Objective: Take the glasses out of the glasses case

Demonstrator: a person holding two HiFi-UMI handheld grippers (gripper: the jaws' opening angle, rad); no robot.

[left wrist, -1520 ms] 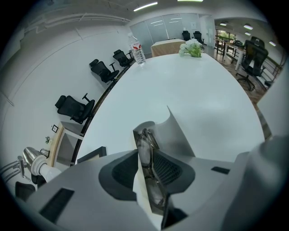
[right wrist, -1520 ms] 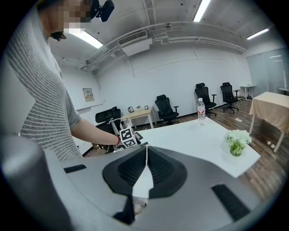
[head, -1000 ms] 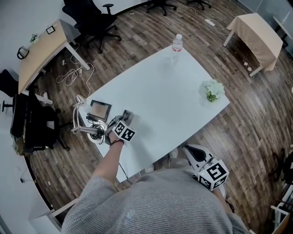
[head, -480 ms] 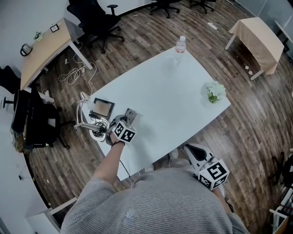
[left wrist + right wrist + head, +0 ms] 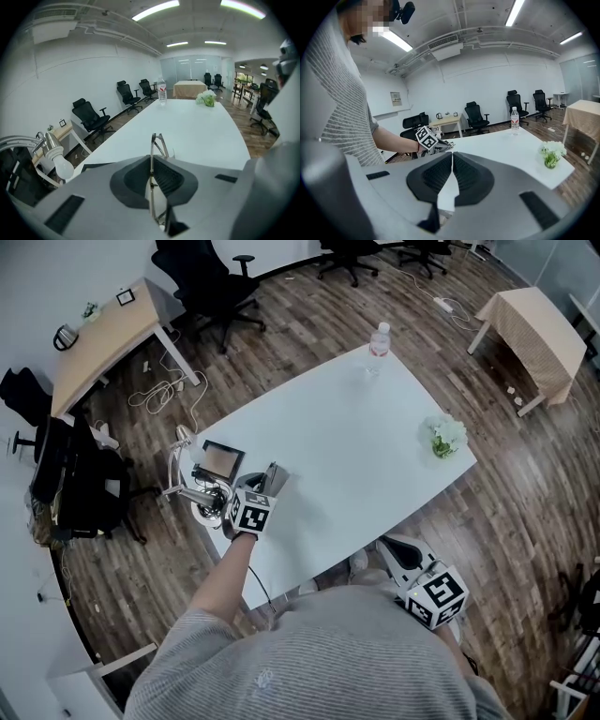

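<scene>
- Left tongs (image 5: pixel 151 161): closed on the glasses (image 5: pixel 158 140). The thin wire frame is pinched edge-on between the dark pads, and its upper part sticks out past the tips.
- In the head view the left tongs (image 5: pixel 272 479) sit over the near-left corner of the tabletop (image 5: pixel 356 427). The frame is too small to pick out from there, so the left gripper view is the only read on the grip.
- I can't tell whether the frame hangs clear of the tabletop or brushes it.
- Glasses case: I can't pick it out in any view. With the frame out in the open between the pads, my guess is the extraction is done or nearly done.
- Why edge-on: probably because the wire is the only part narrow enough for the pads, and that grip stays off the lens faces.
- Right tongs (image 5: pixel 392 547): closed, pads (image 5: pixel 464 178) nearly meeting, nothing between them. They sit low by the torso, off the near edge of the tabletop and aimed across it at the left tongs. Looks like an idle standby that keeps clear of the working side.
- The water bottle (image 5: pixel 379 338) and flowers (image 5: pixel 448 435) sit at the far end and the right edge, well apart from the tongs, so there's bare surface ahead for a set-down.
- Risk: a thin frame held at one spot could twist or bend if squeezed harder or swung.
</scene>
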